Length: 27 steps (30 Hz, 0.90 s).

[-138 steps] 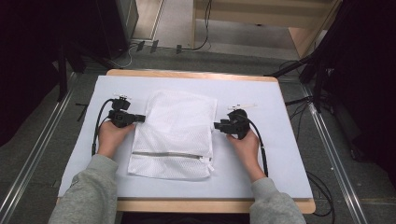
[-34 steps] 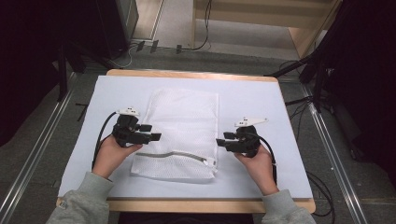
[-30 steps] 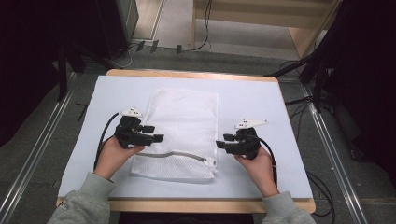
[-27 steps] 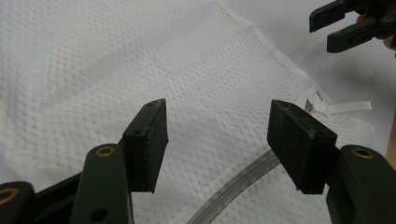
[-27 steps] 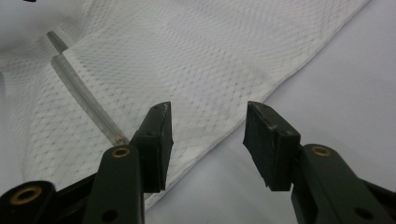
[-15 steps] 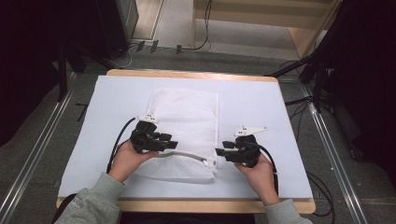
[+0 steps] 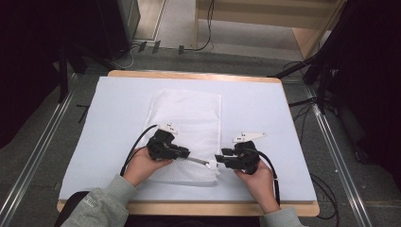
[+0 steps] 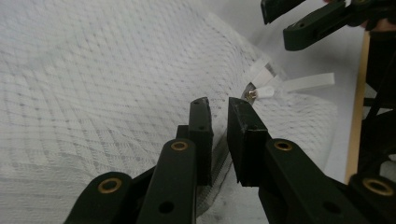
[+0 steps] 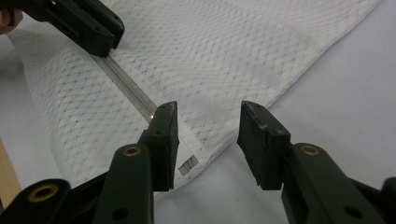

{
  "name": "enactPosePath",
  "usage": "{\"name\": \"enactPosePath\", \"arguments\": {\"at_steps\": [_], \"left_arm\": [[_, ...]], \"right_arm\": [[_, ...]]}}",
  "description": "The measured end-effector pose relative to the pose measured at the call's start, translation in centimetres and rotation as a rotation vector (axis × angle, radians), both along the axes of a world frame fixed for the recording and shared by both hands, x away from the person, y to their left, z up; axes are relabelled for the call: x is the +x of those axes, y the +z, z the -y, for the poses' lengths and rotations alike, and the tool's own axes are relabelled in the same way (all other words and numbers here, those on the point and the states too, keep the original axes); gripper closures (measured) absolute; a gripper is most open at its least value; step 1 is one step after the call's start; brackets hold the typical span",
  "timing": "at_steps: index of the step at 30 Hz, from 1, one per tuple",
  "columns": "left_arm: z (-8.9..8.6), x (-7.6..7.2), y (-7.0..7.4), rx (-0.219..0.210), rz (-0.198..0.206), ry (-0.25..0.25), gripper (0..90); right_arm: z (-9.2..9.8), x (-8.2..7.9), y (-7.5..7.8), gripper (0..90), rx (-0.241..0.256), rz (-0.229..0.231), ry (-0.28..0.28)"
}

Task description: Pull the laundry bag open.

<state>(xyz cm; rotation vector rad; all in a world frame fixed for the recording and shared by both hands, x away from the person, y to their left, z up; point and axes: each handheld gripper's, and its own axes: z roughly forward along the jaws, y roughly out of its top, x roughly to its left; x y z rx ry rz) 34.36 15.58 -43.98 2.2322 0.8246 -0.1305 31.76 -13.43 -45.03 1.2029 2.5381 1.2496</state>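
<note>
One mesh bag (image 7: 187, 127); one zipper (image 9: 126, 86); two grippers: left (image 7: 185, 153), right (image 7: 220, 160).

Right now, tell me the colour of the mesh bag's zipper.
Silvery grey zipper on the white mesh bag; right gripper view shows it best.

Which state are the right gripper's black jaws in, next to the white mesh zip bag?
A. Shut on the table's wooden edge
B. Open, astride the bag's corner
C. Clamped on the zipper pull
B: in the right gripper view the right gripper stands with jaws spread wide, the corner of the white mesh zip bag lying between them, nothing pinched.
</note>
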Motion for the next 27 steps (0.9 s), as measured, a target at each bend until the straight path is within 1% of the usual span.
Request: {"name": "enactPosePath", "arguments": {"at_steps": [1,5,6,7,8,10,11,12,14,15,18,21,23,24,27], "left_arm": [[0.1,0.0,-0.2,0.011,-0.005,-0.004,81.1],[0.4,-0.1,-0.8,0.019,-0.017,-0.014,81.2],[0.4,-0.1,-0.9,0.028,-0.014,-0.018,81.2],[0.5,-0.2,-1.0,0.028,-0.017,-0.019,81.1],[0.6,-0.3,-1.1,0.035,-0.017,-0.023,81.1],[0.8,-0.4,-1.4,0.044,-0.018,-0.034,80.9],[0.9,-0.5,-1.5,0.051,-0.016,-0.030,80.6],[1.1,-0.6,-1.6,0.052,-0.016,-0.035,80.4],[1.3,-0.8,-1.9,0.055,-0.020,-0.047,79.6],[1.4,-0.9,-1.9,0.061,-0.016,-0.048,79.4],[1.6,-1.3,-2.1,0.053,-0.008,-0.045,78.9],[1.6,-1.4,-2.1,0.052,-0.006,-0.047,79.2],[1.5,-1.4,-2.2,0.050,0.003,-0.049,80.6],[1.4,-1.4,-2.2,0.055,0.010,-0.050,83.8],[1.3,-1.4,-2.3,0.049,0.013,-0.042,86.3]], "right_arm": [[0.0,0.0,0.0,60.2,0.000,0.000,0.000],[-0.3,-0.1,-0.1,64.3,-0.007,0.006,0.010],[-0.4,0.0,-0.1,65.3,-0.007,0.004,0.013],[-0.6,0.0,-0.2,68.8,-0.002,-0.007,0.015],[-0.6,0.0,-0.2,68.8,-0.002,-0.007,0.015],[-0.8,0.0,-0.4,72.4,-0.001,-0.020,0.024],[-0.9,0.0,-0.4,73.6,-0.002,-0.030,0.030],[-1.0,0.0,-0.5,75.6,-0.003,-0.030,0.032],[-1.2,-0.1,-0.6,80.4,-0.003,-0.042,0.045],[-1.3,-0.1,-0.7,84.0,-0.006,-0.044,0.053],[-1.5,-0.3,-0.8,89.2,-0.020,-0.054,0.062],[-1.4,-0.5,-1.0,90.0,-0.010,-0.077,0.062],[-1.5,-0.5,-1.3,90.0,-0.026,-0.077,0.067],[-1.7,-0.5,-1.7,90.0,-0.039,-0.091,0.064],[-1.9,-0.4,-1.9,90.0,-0.040,-0.097,0.070]]}}
